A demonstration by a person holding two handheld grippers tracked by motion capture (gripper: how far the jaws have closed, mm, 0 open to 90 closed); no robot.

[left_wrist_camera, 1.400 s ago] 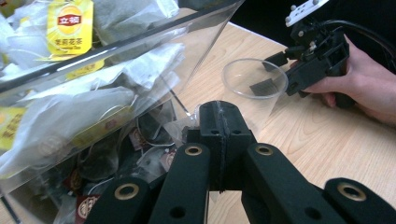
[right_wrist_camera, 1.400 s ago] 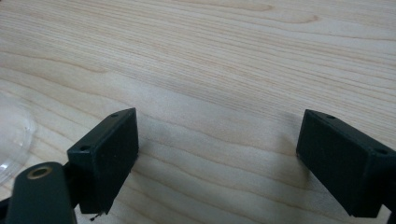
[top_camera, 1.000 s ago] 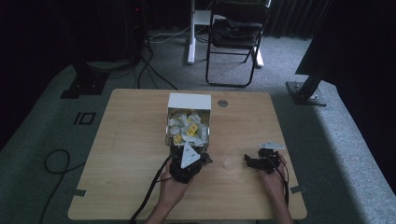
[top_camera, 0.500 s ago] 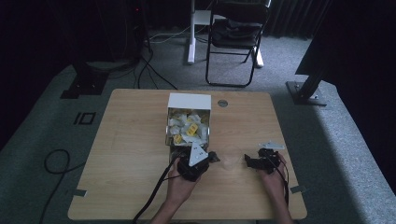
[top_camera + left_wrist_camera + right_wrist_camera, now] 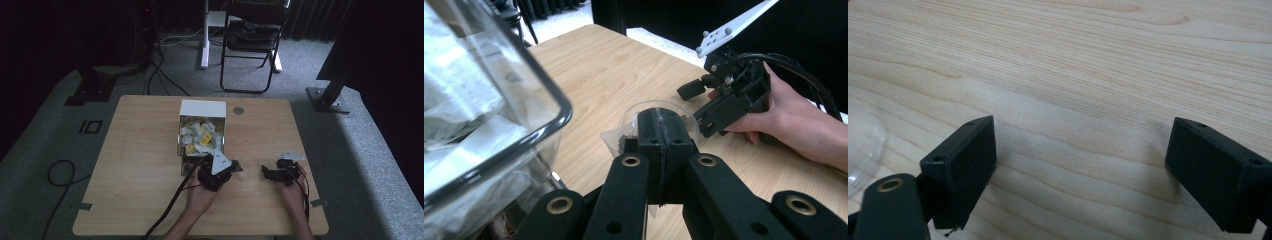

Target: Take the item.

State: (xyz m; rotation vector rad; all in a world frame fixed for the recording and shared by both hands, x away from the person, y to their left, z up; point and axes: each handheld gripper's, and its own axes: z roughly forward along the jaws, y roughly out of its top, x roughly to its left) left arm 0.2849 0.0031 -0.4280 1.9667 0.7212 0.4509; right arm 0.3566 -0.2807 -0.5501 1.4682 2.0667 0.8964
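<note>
My left gripper is at the table's front middle, shut on the rim of a small clear plastic cup, which tilts toward the right hand. In the left gripper view the jaws press together on the cup's near wall. The right gripper stands open just right of the cup, low over the wood, with nothing between its fingers. It faces the cup in the left gripper view, right gripper apart from it. A curved bit of the clear cup lies at the left edge of the right gripper view.
A clear bin with a dark rim holds several white and yellow packets, just behind the left gripper; its wall looms close on the left. A white box stands at its far end. A folding chair is beyond the table.
The left gripper has shifted a little to the right, away from the bin's front and toward the right gripper, with the cup in it. The right gripper has stayed put.
</note>
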